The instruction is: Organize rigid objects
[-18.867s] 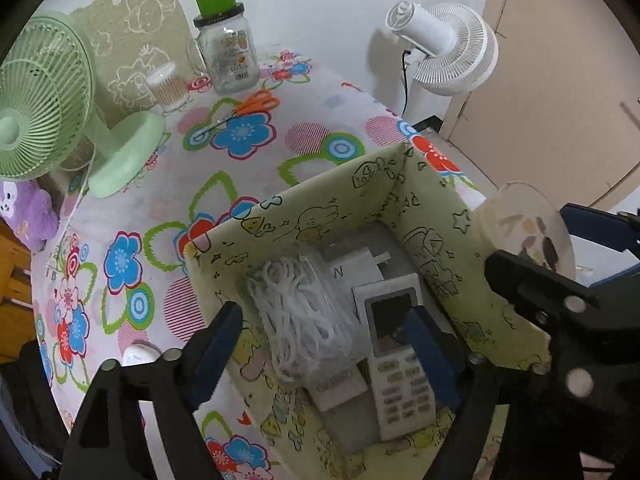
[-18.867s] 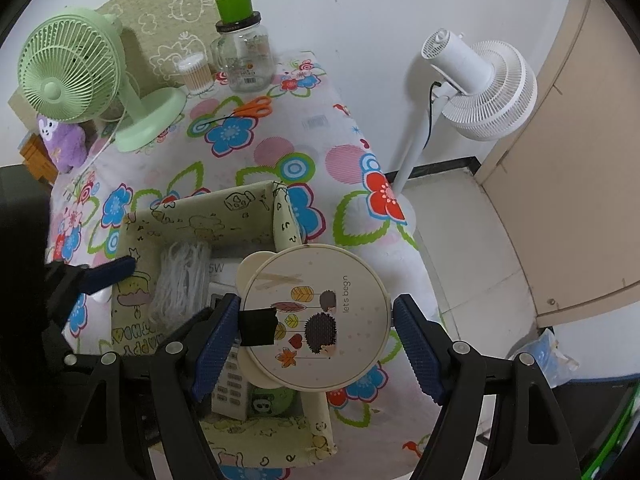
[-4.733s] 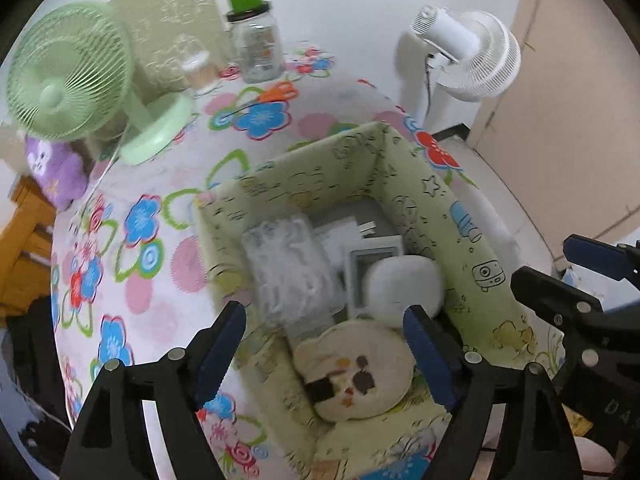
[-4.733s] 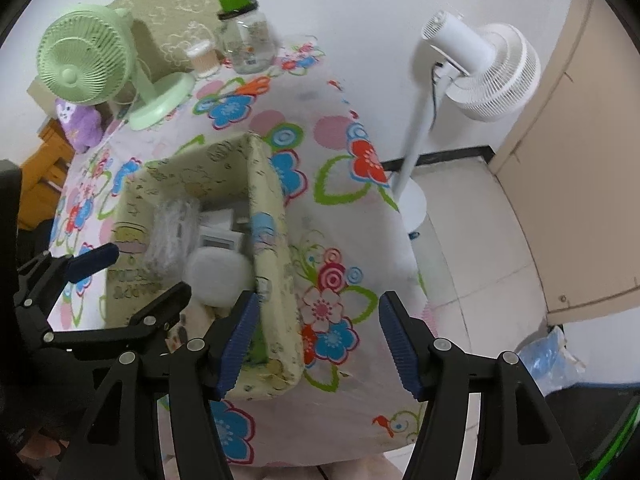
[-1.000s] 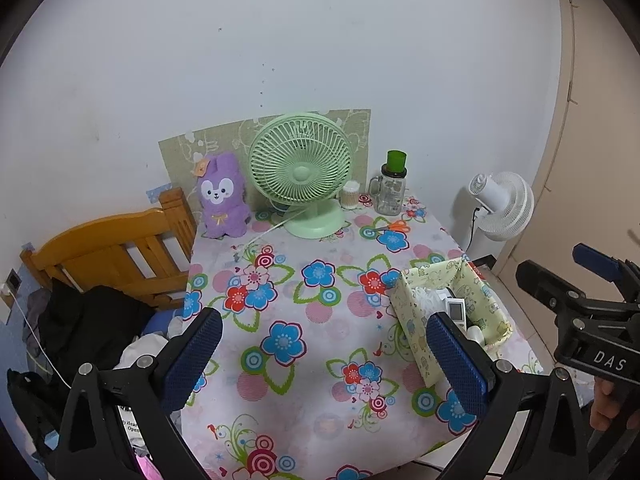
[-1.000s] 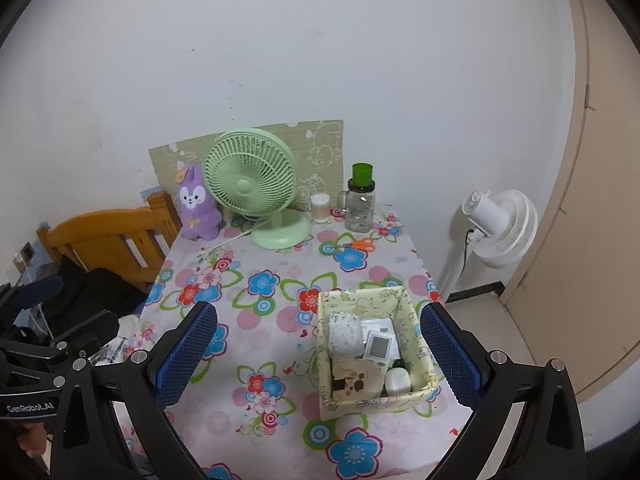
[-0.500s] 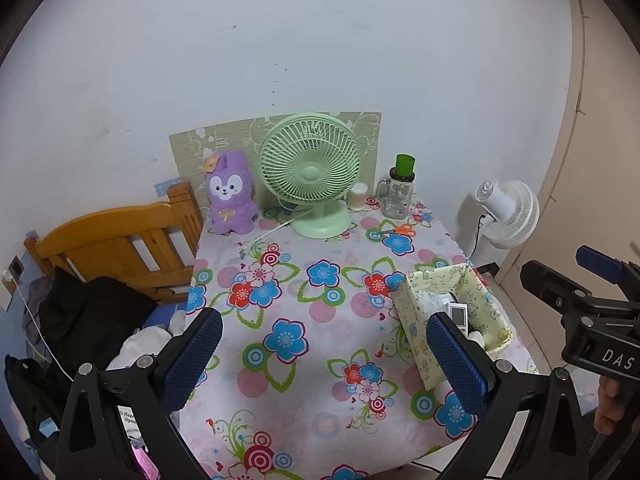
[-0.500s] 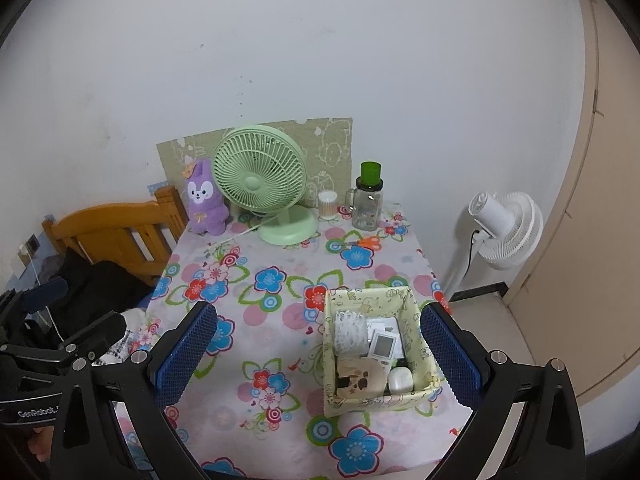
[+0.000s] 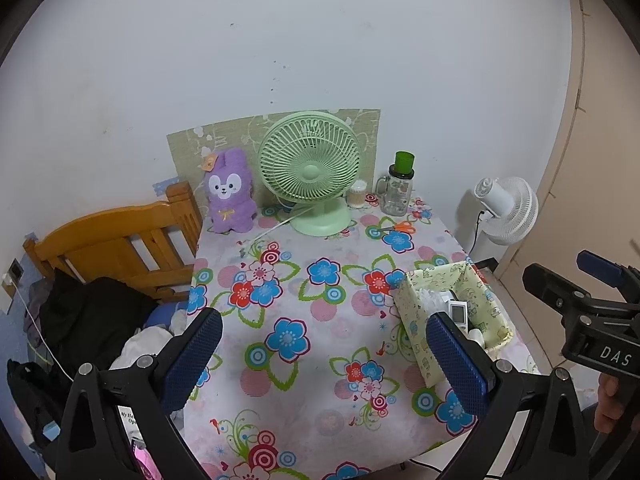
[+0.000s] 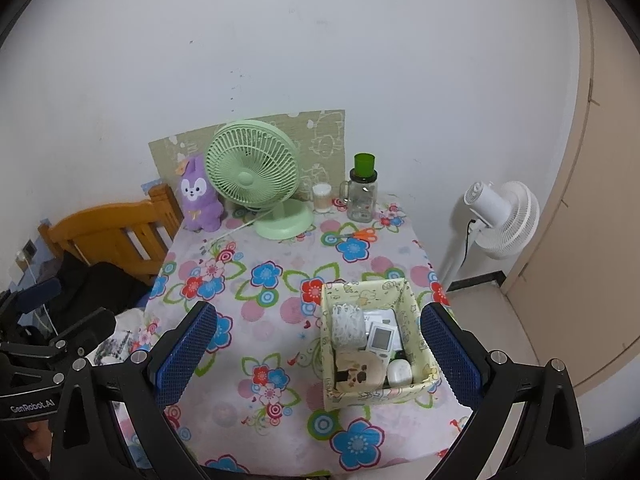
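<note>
Both hand-held grippers wide, empty: left [image 9: 324,350], right [image 10: 318,350]. Box [image 10: 414,390] low between right's fingers, nearer right; scissors [image 10: 358,234] far.

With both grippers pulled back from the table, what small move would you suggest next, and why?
Probably none beyond resting: the yellow patterned fabric box already holds the white remote, round mirror and white case, and both the left gripper and right gripper are open and empty.

Green fan [image 10: 253,178], purple plush [image 10: 199,195]
</note>
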